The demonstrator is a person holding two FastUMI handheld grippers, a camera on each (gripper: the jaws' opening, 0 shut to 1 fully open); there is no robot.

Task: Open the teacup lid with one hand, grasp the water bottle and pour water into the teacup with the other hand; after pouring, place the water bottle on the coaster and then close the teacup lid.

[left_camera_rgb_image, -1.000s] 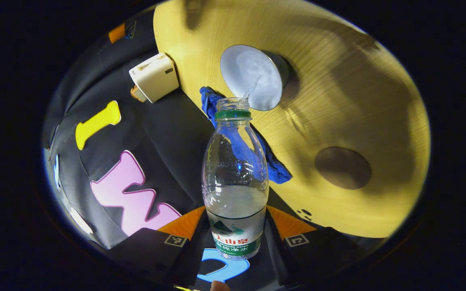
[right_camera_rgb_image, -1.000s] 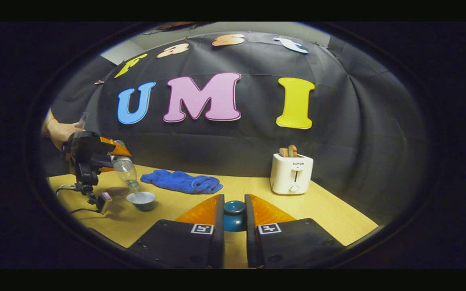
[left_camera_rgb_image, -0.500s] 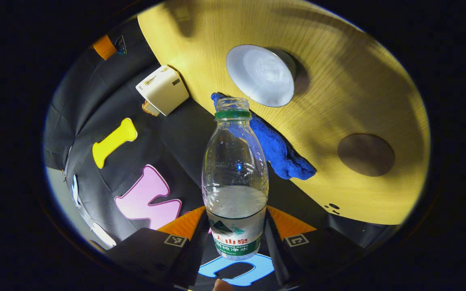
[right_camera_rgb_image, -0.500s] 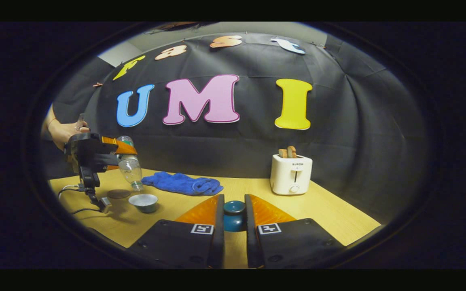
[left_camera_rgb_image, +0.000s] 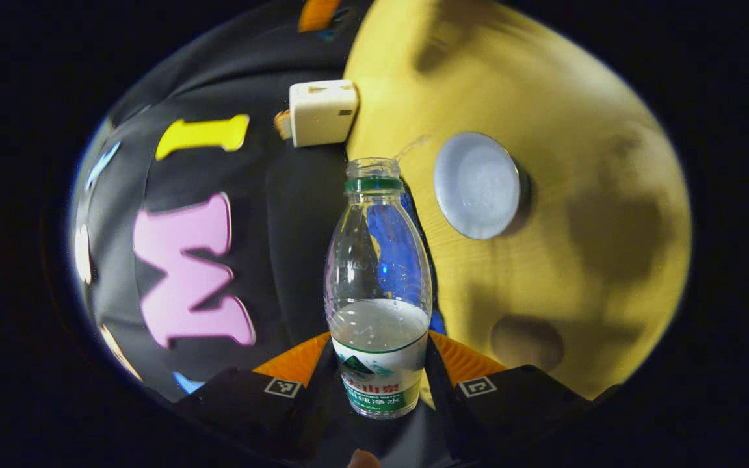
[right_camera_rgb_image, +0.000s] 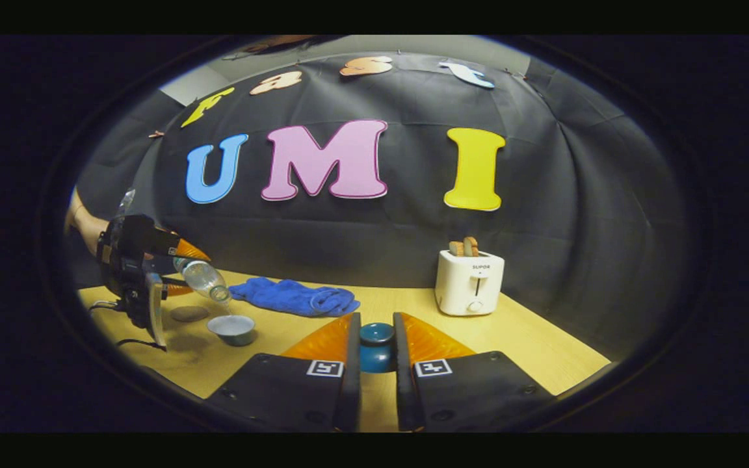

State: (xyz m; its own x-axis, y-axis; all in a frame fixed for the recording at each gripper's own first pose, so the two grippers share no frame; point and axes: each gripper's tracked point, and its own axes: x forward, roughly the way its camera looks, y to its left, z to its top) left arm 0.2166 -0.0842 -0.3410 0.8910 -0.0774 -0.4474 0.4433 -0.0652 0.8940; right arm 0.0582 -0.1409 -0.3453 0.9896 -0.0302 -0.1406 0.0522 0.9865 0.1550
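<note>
I tip the water bottle (left_camera_rgb_image: 378, 286), pinched in my left gripper (left_camera_rgb_image: 378, 383), so its mouth reaches the teacup (left_camera_rgb_image: 478, 185). My right gripper (right_camera_rgb_image: 376, 354) pinches the lid (right_camera_rgb_image: 376, 338), keeping it clear.

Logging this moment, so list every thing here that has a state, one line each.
water bottle: uncapped, part full, tilted mouth-down over the teacup
teacup: lid off, on the table
teacup lid: off the cup, gripped
coaster: bare
toaster: bread sticking up
left gripper: shut on the bottle
right gripper: shut on the lid

On the wooden table (right_camera_rgb_image: 530, 344), the round brown coaster (right_camera_rgb_image: 188, 313) lies left of the lidless teacup (right_camera_rgb_image: 233, 329). The crumpled blue cloth (right_camera_rgb_image: 293, 296) lies behind — the white toaster (right_camera_rgb_image: 469, 281) far right.
</note>
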